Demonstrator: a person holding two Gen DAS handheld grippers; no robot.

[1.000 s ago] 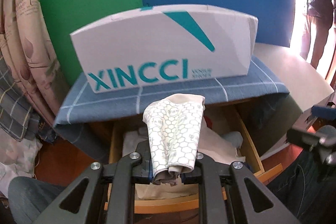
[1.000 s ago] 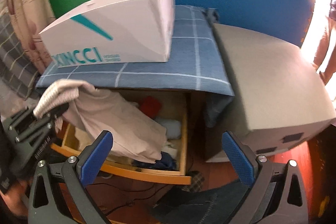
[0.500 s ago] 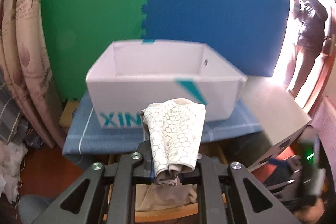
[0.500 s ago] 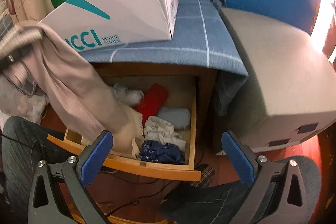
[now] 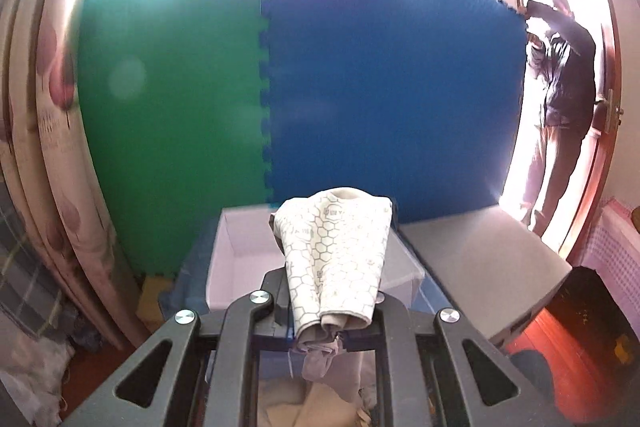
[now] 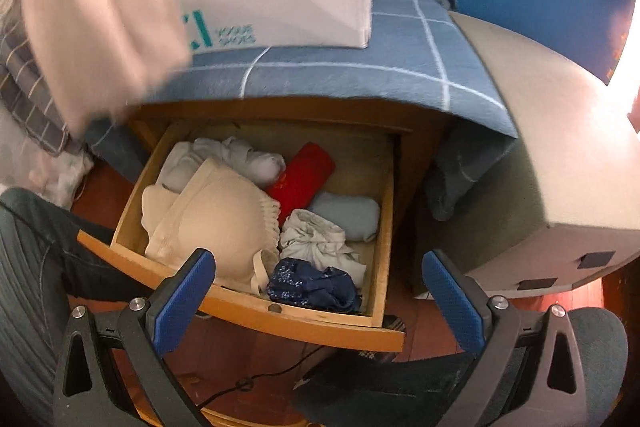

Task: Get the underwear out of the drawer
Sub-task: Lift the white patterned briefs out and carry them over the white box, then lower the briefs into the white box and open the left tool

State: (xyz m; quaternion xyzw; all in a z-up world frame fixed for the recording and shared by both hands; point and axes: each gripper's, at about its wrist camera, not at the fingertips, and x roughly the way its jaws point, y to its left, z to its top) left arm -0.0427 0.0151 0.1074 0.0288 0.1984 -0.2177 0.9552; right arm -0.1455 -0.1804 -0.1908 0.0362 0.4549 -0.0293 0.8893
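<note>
My left gripper (image 5: 334, 337) is clamped on the patterned underwear (image 5: 336, 259), above the white box (image 5: 240, 267); my right gripper (image 6: 316, 303), fingers apart, hangs over the drawer (image 6: 280, 315).

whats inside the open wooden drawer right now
The open wooden drawer holds a cream bra, red folded cloth, pale blue roll, white garments and dark blue lace piece; anything beneath them is covered.

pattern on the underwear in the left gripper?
Grey honeycomb print on off-white underwear; clearest in the left wrist view.
</note>
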